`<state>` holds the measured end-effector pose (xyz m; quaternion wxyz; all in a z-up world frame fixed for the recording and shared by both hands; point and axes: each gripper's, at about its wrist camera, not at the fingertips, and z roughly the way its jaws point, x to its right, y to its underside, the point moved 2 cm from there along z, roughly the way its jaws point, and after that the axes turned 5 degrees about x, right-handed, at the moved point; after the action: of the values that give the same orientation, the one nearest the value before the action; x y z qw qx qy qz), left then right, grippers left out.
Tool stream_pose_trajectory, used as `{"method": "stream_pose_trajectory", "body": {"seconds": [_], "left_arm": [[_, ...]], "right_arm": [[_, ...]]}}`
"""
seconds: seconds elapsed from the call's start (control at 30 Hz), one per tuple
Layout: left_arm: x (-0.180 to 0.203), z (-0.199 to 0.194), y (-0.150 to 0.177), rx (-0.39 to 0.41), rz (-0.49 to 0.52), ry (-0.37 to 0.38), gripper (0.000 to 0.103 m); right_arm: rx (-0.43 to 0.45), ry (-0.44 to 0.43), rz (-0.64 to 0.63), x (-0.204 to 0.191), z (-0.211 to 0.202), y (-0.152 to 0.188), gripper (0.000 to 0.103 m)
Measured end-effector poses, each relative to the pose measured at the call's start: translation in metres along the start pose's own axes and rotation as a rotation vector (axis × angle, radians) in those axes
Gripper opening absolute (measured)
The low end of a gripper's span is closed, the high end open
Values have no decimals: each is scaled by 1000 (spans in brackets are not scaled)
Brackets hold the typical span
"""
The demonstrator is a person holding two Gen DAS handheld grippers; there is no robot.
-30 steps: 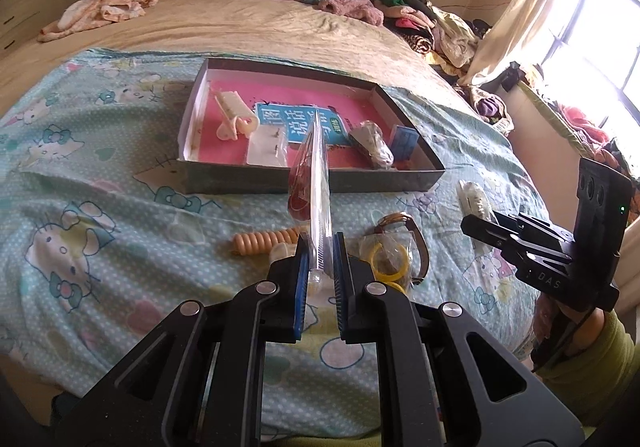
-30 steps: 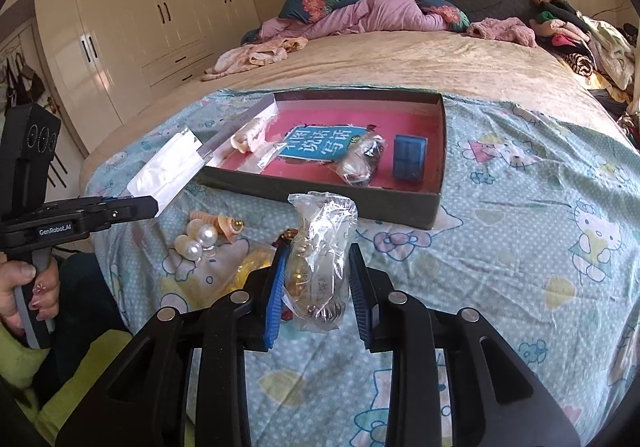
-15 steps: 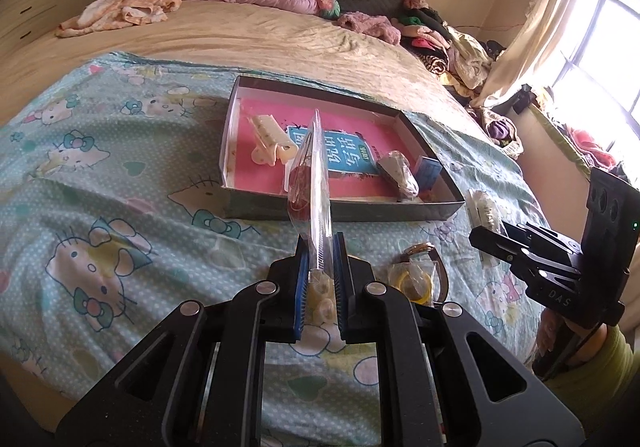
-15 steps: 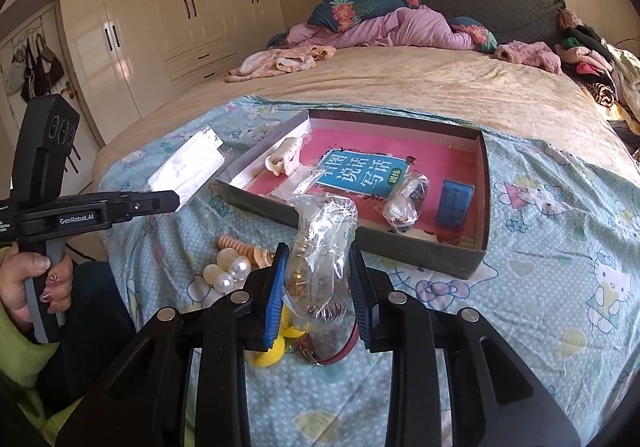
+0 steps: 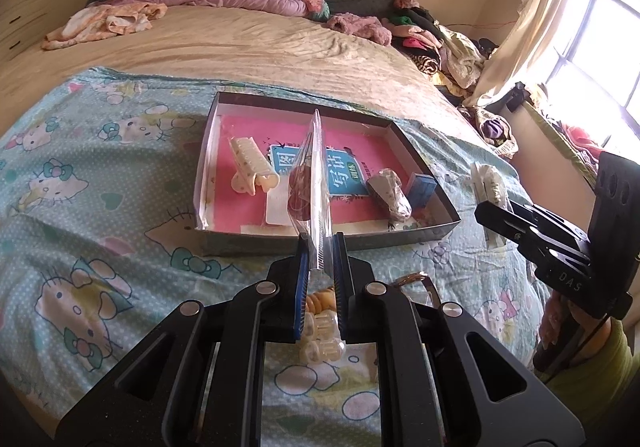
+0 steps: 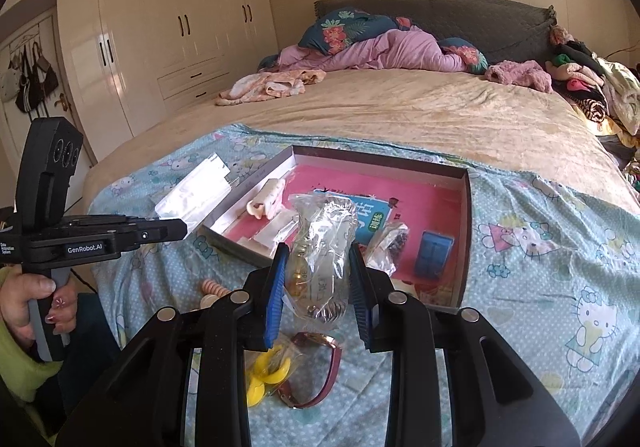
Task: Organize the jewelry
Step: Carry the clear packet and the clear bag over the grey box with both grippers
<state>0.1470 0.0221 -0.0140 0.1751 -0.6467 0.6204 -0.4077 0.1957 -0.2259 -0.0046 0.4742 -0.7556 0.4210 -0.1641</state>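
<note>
Left tongs (image 5: 320,267) pinch a flat clear packet (image 5: 314,183); right tongs (image 6: 318,279) clamp a crinkled bag (image 6: 324,243); the box (image 6: 466,231) lies beyond on the bed (image 6: 400,107).

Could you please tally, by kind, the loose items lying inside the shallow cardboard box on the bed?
Cream plastic hair clip: 1
Flat white packet: 1
Crumpled clear plastic bag with dark contents: 1
Small blue rectangular case: 1
Total: 4

Flat clear packet (image 5: 316,183) and crumpled jewelry bag (image 6: 322,247) aloft before pink-lined box (image 6: 466,231).
</note>
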Motion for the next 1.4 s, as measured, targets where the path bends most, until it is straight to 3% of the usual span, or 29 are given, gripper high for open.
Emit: {"method": "stream_pose_trajectory", "body": {"seconds": [0.77,1.4], "left_arm": [[36,65,-36,-31,54,58,5],[33,120,-21,-119,33,57,5]], "right_arm": [[23,97,49,51,10,-17,28],[-36,74,44,53,54,-15,28]]}}
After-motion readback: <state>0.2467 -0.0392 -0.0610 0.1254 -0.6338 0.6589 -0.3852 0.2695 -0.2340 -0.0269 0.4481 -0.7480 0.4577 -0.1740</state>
